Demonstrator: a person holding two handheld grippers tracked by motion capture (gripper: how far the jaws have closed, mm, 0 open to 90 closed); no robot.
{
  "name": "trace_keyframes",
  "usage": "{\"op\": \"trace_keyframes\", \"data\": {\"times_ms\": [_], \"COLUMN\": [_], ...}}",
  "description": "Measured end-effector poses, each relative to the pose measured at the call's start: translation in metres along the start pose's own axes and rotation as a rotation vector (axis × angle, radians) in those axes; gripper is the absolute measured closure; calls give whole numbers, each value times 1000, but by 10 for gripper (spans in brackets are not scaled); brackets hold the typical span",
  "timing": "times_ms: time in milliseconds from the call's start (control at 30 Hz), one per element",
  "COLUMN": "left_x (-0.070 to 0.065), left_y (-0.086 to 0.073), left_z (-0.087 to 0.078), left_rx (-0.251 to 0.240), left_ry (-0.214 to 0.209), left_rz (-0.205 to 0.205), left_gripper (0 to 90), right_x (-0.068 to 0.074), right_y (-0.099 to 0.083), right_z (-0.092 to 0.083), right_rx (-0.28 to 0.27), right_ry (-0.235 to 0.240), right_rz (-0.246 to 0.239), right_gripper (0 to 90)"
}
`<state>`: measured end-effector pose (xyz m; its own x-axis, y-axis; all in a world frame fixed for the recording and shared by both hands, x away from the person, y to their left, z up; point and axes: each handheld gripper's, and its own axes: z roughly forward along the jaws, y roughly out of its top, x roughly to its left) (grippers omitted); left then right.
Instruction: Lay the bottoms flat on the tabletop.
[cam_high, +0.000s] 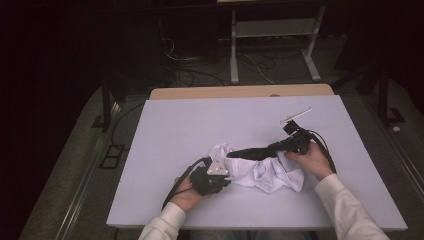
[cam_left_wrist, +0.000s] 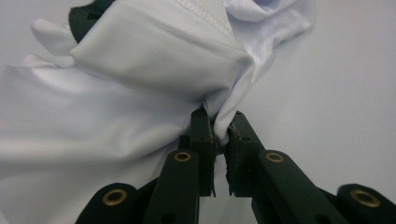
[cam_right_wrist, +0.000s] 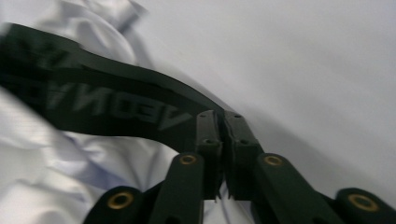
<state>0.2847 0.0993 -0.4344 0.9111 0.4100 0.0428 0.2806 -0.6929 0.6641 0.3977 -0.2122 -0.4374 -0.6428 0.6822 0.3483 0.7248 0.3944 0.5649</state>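
We are working at the white desk (cam_high: 165, 130) with a claw in each hand, and between them is lying a crumpled white garment (cam_high: 265, 175) with a black waistband (cam_high: 255, 151) printed with grey lettering. The garment is sitting on the near half of the desk, a little right of the middle, bunched into folds. Our left claw (cam_high: 226, 176) is resting low at the garment's left edge; in the left gripper view this left claw (cam_left_wrist: 218, 135) is holding a gathered fold of the white garment (cam_left_wrist: 140, 74), its jaws drawn narrow with the cloth pinched between the tips and rising out of them. Our right claw (cam_high: 272, 146) is reaching in from the right side, the hand (cam_high: 312, 160) behind it lying on the desk just beside the cloth. In the right gripper view the right claw (cam_right_wrist: 222, 121) is pressing its jaws nearly together on the end of the black waistband (cam_right_wrist: 107, 105), which is stretching away from the tips to the upper left, across the white garment (cam_right_wrist: 56, 177) lying under it. The waistband is running in the high view as a dark strip from the right claw toward the left one, over the top of the white folds. Both sleeves are entering from the near edge of the desk.
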Motion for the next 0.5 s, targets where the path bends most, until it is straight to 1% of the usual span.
{"op": "trace_keyframes", "data": {"times_ms": [33,67,100,133,167,200,233,267,300,333,367,400,500], "left_x": [0,0,-1,-1,-2,-3,-4,-5,-6,-7,-9,-11,-14], "left_y": [0,0,1,1,1,2,2,2,3,3,3,4,4], "left_z": [-1,-1,-2,-2,-1,-1,-1,0,1,2,4,6,10], "left_rx": [-7,-8,-6,-4,-6,-2,-1,1,1,4,15,24,46], "left_ry": [4,4,5,8,8,7,7,5,1,-2,-8,-14,-31], "left_rz": [0,0,6,10,13,20,25,31,36,43,56,62,85], "left_gripper": [821,821,820,820,820,819,819,819,814,814,809,803,792], "right_x": [0,0,-1,-1,-2,-5,-5,-6,-11,-11,-13,-16,-24], "right_y": [1,2,3,3,3,3,3,3,1,1,1,0,-2], "right_z": [-4,-10,-18,-18,-21,-31,-31,-34,-40,-40,-41,-42,-41], "right_rx": [-22,-56,-114,-114,-136,-200,-200,-218,-260,-260,-270,-278,-271], "right_ry": [0,-14,-38,-38,-53,-90,-90,-101,-134,-134,-143,-158,-186], "right_rz": [0,4,12,12,17,32,32,38,54,54,63,75,95], "right_gripper": [860,861,862,862,863,863,863,863,863,863,863,863,863]}}
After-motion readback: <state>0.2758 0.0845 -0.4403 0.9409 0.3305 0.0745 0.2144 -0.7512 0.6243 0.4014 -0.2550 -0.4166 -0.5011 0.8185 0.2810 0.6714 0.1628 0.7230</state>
